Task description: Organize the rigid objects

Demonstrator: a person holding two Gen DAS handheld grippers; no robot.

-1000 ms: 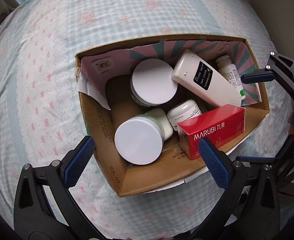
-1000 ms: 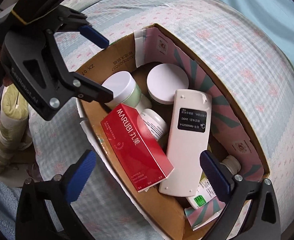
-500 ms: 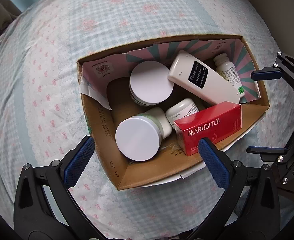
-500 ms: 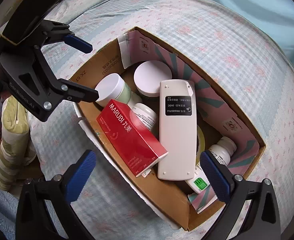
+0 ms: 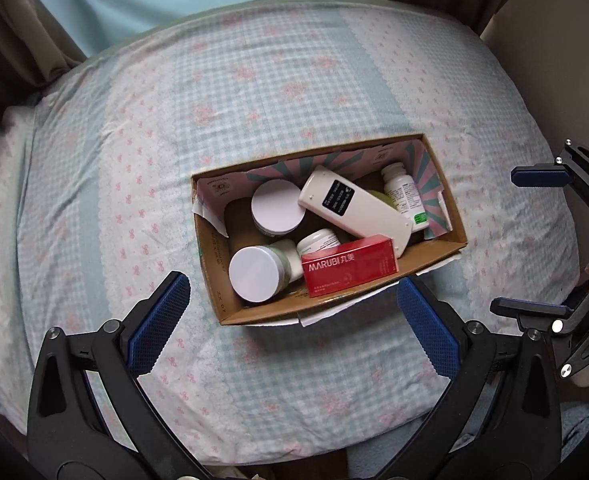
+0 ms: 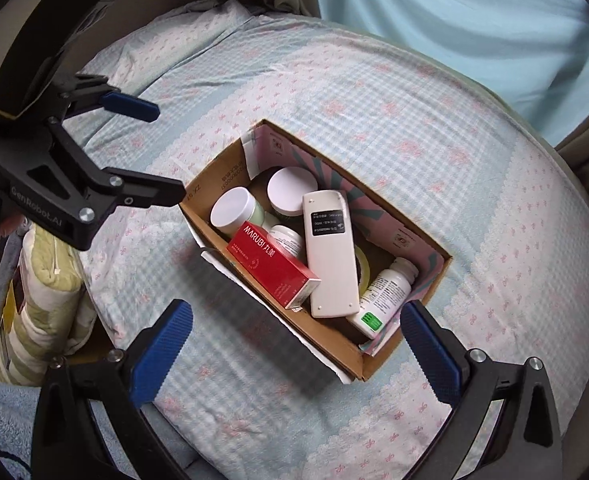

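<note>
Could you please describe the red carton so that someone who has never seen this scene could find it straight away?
Look for the open cardboard box sitting on the pale blue checked bedspread. Against its long brown wall nearest the grippers lies the red carton, partly overlapped by a long white remote. It is the only red, box-shaped item among white jars and bottles, with MARUBI printed in white.

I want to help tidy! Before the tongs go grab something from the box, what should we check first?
1. Left tongs open and empty: ok.
2. Right tongs open and empty: ok.
3. Cardboard box sits flat on the bedspread: ok.
4. Red carton on top, nothing covering it: ok.
5. White remote lies free: not ok, it leans across the white-lidded jar and the pill bottle.
6. Anything hidden under the pile: cannot tell.
</note>
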